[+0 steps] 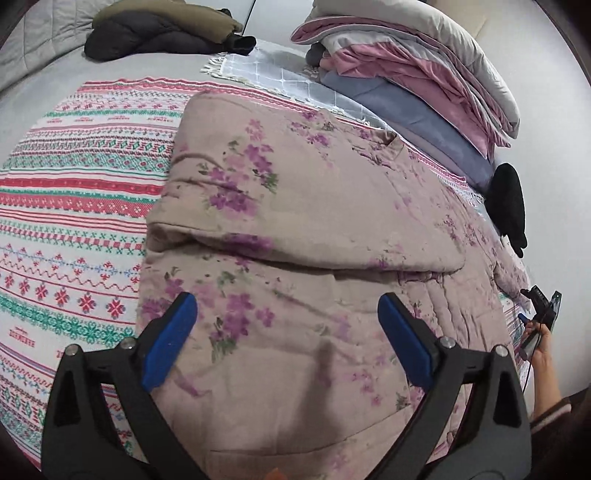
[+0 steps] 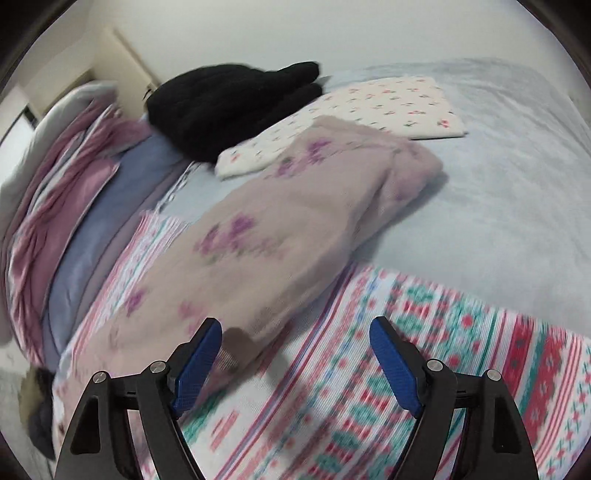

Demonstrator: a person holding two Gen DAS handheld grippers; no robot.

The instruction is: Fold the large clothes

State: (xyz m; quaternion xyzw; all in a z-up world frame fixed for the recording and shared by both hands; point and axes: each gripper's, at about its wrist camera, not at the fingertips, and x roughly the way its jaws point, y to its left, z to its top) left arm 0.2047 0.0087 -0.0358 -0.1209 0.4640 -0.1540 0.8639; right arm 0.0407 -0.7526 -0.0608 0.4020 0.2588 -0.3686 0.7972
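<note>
A padded beige garment with purple flowers (image 1: 295,206) lies on the bed, its upper part folded over into a thick roll across the middle. My left gripper (image 1: 286,314) hovers open just above its near part, nothing between the blue pads. The right wrist view is motion-blurred: one long end of the same garment (image 2: 280,236) stretches away over the patterned blanket (image 2: 424,369). My right gripper (image 2: 295,339) is open over the blanket, beside that end's near edge, holding nothing. It also shows small at the right edge of the left wrist view as the right gripper (image 1: 543,306) in a person's hand.
A red, green and white patterned blanket (image 1: 74,206) covers the grey bed. Folded quilts (image 1: 424,74) are stacked along the wall. A black knit garment (image 2: 229,107), a folded white floral cloth (image 2: 388,107) and dark jackets (image 1: 159,33) lie around.
</note>
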